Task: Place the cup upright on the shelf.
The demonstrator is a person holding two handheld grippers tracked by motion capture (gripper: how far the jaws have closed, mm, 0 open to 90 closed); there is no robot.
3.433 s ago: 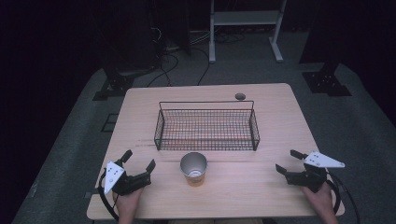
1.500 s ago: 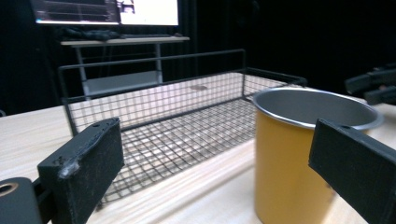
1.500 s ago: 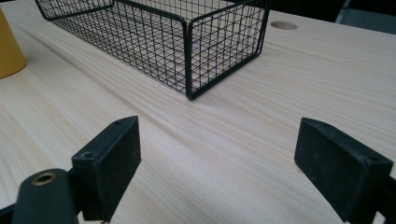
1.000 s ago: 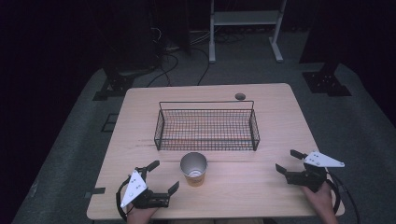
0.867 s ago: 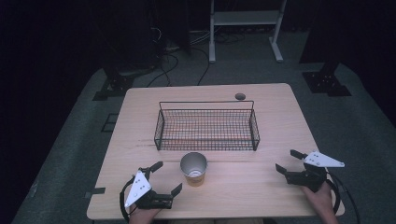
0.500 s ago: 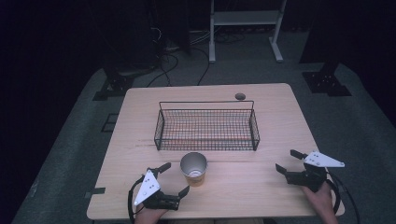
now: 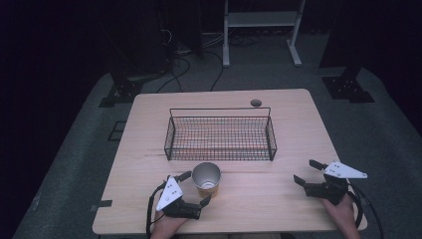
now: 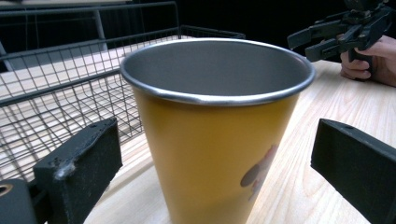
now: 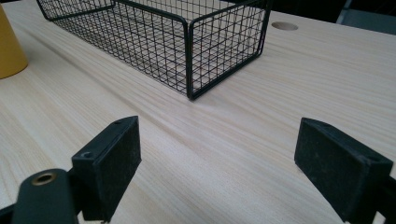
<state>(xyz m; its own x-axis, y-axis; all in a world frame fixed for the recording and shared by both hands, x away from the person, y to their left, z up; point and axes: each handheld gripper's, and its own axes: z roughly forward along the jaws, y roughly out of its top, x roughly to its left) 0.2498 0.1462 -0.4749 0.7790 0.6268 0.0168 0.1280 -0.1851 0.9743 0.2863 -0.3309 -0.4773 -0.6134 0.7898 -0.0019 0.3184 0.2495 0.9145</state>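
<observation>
An upright cup (image 7: 206, 177), yellow outside and bare metal inside, stands on the wooden table (image 7: 259, 199) just in front of the black wire basket (image 7: 219, 133). My left gripper (image 7: 197, 188) is open at the cup's near left side. In the left gripper view the cup (image 8: 215, 140) stands between the two jaws, with a gap on each side. My right gripper (image 7: 305, 171) rests open near the table's front right, nothing between its jaws. In the right gripper view the basket (image 9: 187, 37) lies ahead and the cup (image 9: 9, 51) shows at the left edge.
The basket is empty and sits across the table's middle. A round cable hole (image 7: 256, 103) lies behind it. The other hand and its gripper (image 8: 336, 32) show far off in the left gripper view. Bare wood lies between the cup and the right gripper.
My left gripper has moved right along the front edge and turned toward the cup, so its jaws now flank it. The right gripper, cup and basket have stayed put.
</observation>
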